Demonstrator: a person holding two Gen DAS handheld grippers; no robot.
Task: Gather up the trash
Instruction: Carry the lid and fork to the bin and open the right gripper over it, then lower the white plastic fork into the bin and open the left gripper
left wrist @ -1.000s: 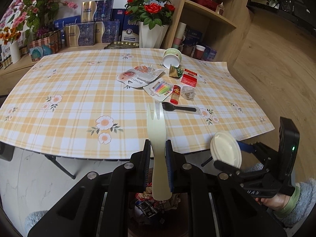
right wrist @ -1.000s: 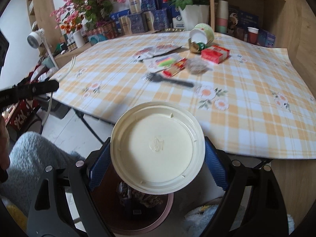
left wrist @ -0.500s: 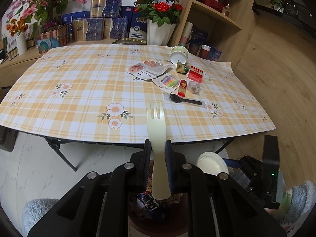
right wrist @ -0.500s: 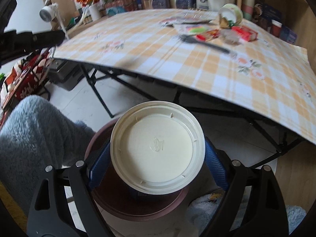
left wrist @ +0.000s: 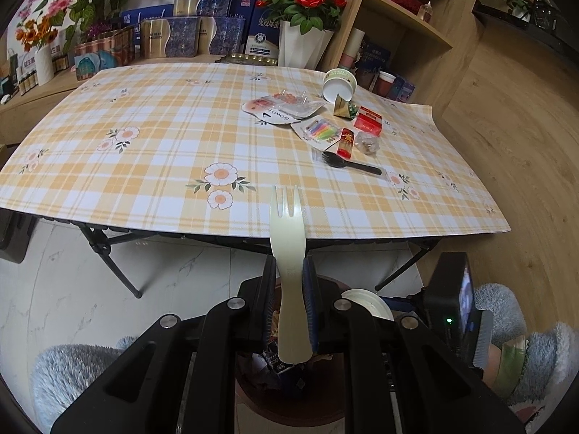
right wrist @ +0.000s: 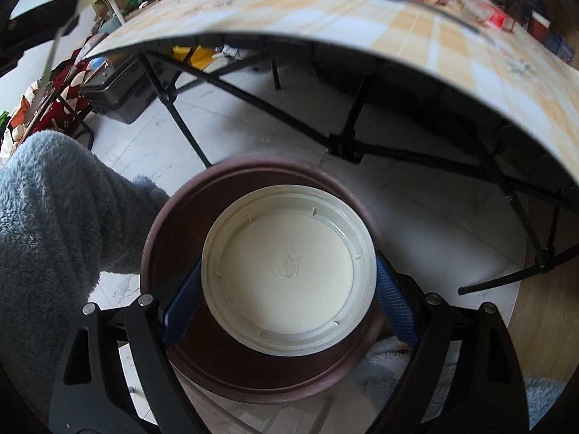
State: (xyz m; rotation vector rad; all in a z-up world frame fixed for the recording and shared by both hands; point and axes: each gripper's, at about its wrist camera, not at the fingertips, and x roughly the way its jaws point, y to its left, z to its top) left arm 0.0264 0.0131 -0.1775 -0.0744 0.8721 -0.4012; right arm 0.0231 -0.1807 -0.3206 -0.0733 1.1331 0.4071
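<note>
My left gripper is shut on the handle of a cream plastic fork, tines up, above the brown trash bin. In the right wrist view my right gripper holds a round white lid by its rim between blue pads. Its jaws are starting to open, directly over the bin's mouth. That lid also shows beside the left fingers. On the table lie a black fork, a red box, a tipped paper cup and wrappers.
The checked table stands on black folding legs just beyond the bin. A fuzzy blue sleeve is at the left. A wooden shelf, a rose vase and boxes stand behind the table.
The right gripper has come down with the lid from table height to just over the bin's mouth. The left gripper, still gripping the fork, has sunk a little below the table's edge.
</note>
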